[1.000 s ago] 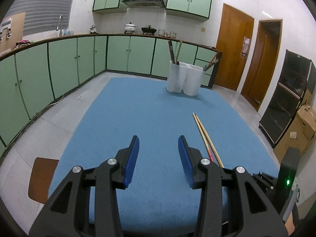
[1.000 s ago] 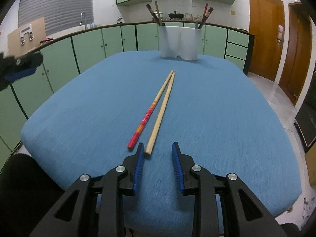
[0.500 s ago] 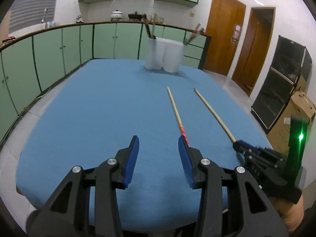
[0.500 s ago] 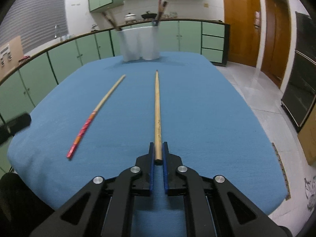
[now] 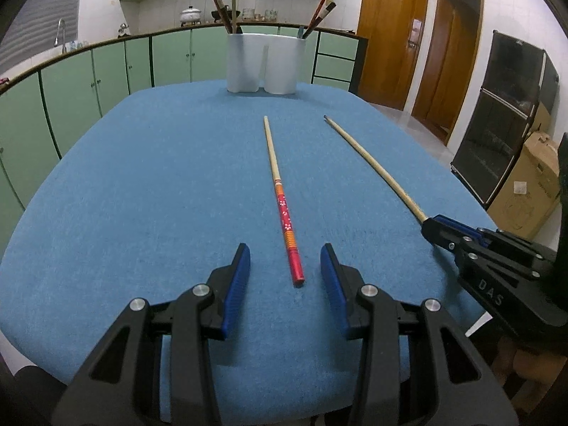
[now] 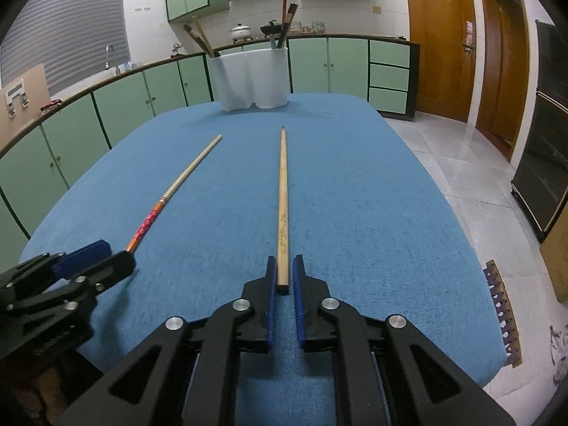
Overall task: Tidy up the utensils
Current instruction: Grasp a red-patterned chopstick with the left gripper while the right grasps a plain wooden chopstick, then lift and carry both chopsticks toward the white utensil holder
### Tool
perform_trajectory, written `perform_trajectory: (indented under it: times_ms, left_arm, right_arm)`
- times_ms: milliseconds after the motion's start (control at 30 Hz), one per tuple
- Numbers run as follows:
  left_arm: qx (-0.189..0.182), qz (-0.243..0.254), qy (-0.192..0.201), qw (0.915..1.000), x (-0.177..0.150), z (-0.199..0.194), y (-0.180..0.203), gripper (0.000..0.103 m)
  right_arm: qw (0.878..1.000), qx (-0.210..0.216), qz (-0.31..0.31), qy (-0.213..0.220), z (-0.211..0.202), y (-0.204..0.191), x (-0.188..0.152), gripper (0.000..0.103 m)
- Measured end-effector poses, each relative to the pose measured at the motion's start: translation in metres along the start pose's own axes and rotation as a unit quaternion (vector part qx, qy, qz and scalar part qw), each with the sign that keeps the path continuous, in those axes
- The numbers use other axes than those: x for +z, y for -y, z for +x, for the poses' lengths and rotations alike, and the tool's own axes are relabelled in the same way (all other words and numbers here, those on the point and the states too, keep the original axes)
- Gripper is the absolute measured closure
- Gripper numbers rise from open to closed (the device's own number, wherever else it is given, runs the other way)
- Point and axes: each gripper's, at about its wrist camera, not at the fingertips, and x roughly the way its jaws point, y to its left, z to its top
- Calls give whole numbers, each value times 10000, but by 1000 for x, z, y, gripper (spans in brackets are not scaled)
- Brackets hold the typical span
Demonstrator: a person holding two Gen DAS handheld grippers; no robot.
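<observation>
A red-handled chopstick (image 5: 284, 209) lies on the blue table (image 5: 142, 184); its red end sits between the fingers of my open left gripper (image 5: 285, 266), untouched. It also shows in the right wrist view (image 6: 170, 195). My right gripper (image 6: 284, 269) is shut on the near end of a plain wooden chopstick (image 6: 283, 191), which points toward the white double holder (image 6: 248, 78). In the left wrist view the right gripper (image 5: 431, 225) grips that chopstick (image 5: 369, 165) at the right. The holder (image 5: 264, 64) stands at the far edge with several utensils in it.
Green kitchen cabinets (image 5: 106, 71) run behind and left of the table. Wooden doors (image 5: 390, 35) and a dark glass cabinet (image 5: 504, 113) stand at the right, with a cardboard box (image 5: 529, 191) on the floor.
The left gripper has moved in so the red chopstick's end lies between its open fingers. The right gripper keeps its hold on the plain chopstick, with its blue pads now slightly wider apart.
</observation>
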Motion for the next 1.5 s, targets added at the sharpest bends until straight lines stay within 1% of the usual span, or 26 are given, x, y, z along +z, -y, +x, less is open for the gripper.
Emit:
perform_trajectory:
  times_ms: [33,67,100,133,167,200,300,433,500,800,933,1067,1200,1333,1500]
  left_arm:
    - [-9,-2,23,10000,0,0,0,63]
    - [-19,-1,46,10000,0,0,1,66]
    - [-27,-3,78,10000,0,0,1,78]
    - [-47,6,87,10000,-1,1,1,83]
    - [-59,13,103,9999,-1,2,1,93]
    - [-82,11,116,9999,-1,2,0,96]
    - [-128,-16,187,9997,2,2,1,98]
    - [-157,-39,237,9996,8,-3,3,98]
    - [-177,-88,273,9994,12,-8,4,98]
    - [-193,-356,504,9979,41,-43,1,98]
    - [-143,-365,566,9976,54,-60,-1,98]
    - [-91,-318,516,9981,66,-75,-5,98]
    - [-89,-270,341,9990,77,-88,-9,98]
    - [-87,-267,245,9993,83,-98,-16,98]
    - [-156,-332,242,9990,91,-108,-26,98]
  right_arm:
    - [10000,6,-17,9,0,0,-1,92]
    - [10000,9,-24,15,-1,0,-1,91]
    - [10000,2,-43,25,-1,-1,-2,91]
    - [10000,-10,-71,33,-2,-1,-3,91]
    - [9999,-31,-122,46,-2,-3,-3,91]
    - [9999,-38,-142,53,-2,-3,-3,91]
    - [9997,-61,-213,68,-1,-6,-3,91]
    - [9997,-71,-201,85,-4,-6,-1,96]
    - [9998,-54,-159,121,-8,-5,1,96]
    - [9990,51,-76,439,-47,-4,26,96]
    - [9982,122,-46,583,-66,-2,43,96]
    - [9969,182,-159,748,-85,-3,62,96]
    - [9957,295,-283,833,-97,-4,79,96]
    - [9944,327,-429,908,-103,-8,93,96]
    - [9933,353,-575,933,-101,-14,105,96]
